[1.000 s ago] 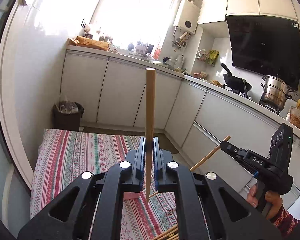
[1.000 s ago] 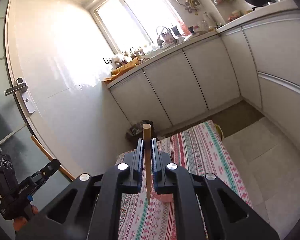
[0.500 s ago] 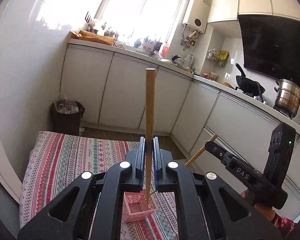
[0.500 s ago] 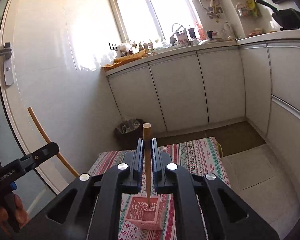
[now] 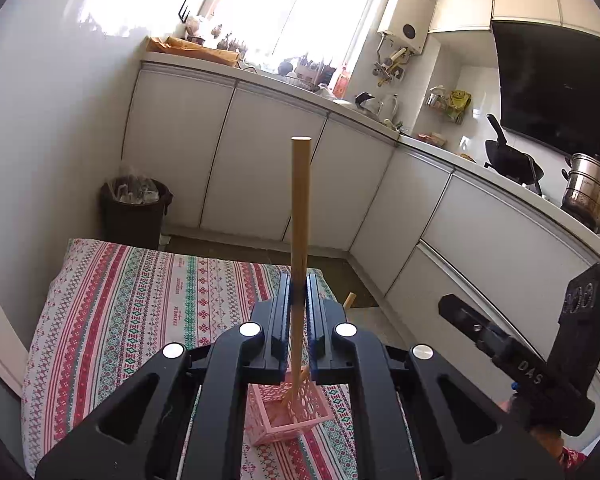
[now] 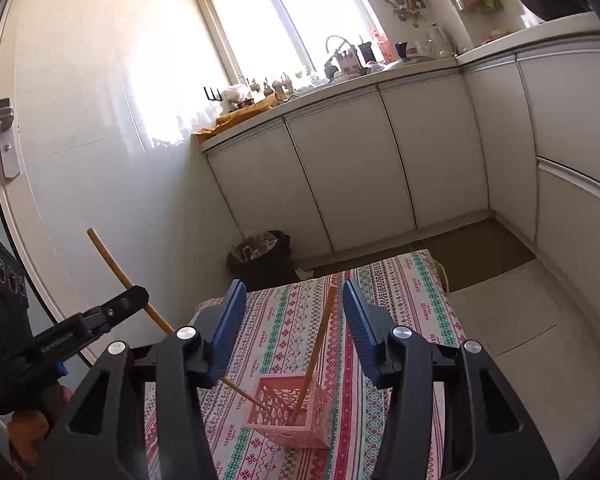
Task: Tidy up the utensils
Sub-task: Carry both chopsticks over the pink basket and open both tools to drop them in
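Two chopsticks concern us. Left wrist view: our left gripper (image 5: 299, 312) clamps one chopstick (image 5: 301, 216) upright at frame centre, its tip down in the pink basket (image 5: 296, 420) at bottom centre on the striped cloth (image 5: 140, 300).

Right wrist view: our right gripper (image 6: 296, 320) is opening; its chopstick (image 6: 316, 352) stands loose between the jaws, leaning in the basket. We judge these sticks light, stiff and smooth, best pinched mid-shaft.

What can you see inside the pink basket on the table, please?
Two wooden chopsticks stand in the pink basket: one leaning free, one gripped by the left tool. Their tips and the basket's floor are hidden by its walls.
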Tool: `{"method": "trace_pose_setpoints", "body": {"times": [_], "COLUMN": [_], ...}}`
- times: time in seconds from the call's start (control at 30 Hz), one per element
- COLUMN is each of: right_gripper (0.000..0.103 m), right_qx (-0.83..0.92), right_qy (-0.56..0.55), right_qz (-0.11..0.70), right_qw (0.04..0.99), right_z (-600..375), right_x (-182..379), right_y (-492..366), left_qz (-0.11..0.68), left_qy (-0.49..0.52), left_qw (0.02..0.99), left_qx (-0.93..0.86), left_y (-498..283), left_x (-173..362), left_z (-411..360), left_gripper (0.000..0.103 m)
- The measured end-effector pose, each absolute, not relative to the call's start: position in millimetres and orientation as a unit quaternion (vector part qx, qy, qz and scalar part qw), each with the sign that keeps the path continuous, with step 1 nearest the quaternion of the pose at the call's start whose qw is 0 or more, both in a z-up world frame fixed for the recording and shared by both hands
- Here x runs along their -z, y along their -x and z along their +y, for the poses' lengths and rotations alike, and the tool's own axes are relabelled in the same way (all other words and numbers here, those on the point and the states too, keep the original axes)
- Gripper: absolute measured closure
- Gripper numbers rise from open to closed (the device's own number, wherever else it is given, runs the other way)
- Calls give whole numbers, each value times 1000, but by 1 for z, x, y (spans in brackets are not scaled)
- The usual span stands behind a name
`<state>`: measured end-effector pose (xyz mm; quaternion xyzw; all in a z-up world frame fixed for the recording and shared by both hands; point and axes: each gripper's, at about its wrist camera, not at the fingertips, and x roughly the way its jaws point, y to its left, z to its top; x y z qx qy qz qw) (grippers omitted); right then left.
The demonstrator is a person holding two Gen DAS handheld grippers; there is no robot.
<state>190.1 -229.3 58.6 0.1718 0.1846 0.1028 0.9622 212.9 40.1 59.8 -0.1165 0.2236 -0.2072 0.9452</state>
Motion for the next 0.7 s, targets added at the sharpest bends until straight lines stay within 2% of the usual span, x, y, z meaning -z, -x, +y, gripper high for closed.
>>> {"method": "trace_pose_setpoints", "body": {"times": [0.27,0.3,0.33,0.4,0.7], "right_gripper": [42,40,39,38,29], "right_qx": [-91,-90,-88,-86,-72], "right_qy": [-167,-161,-156,-148,-169], "right_qz": [181,182,183,183,192], "right_qw": [965,966,967,968,964], "right_z": [-243,-242,-241,-241,-251], "right_x": [-51,-49,-48,-45,-36], "right_y": [-155,-152,-149,-143,-130], "left_qz": [235,238,241,242,220], "left_qy": [75,64,55,53,60], "left_qw": [947,947,948,948,953], "left_qx": [208,204,201,198,201], "left_y": [-218,-218,-218,-217,-200], "left_x": [-38,-34,-30,-26,-45], "left_z": [14,10,7,5,14], "left_gripper": [96,91,77,63,55]}}
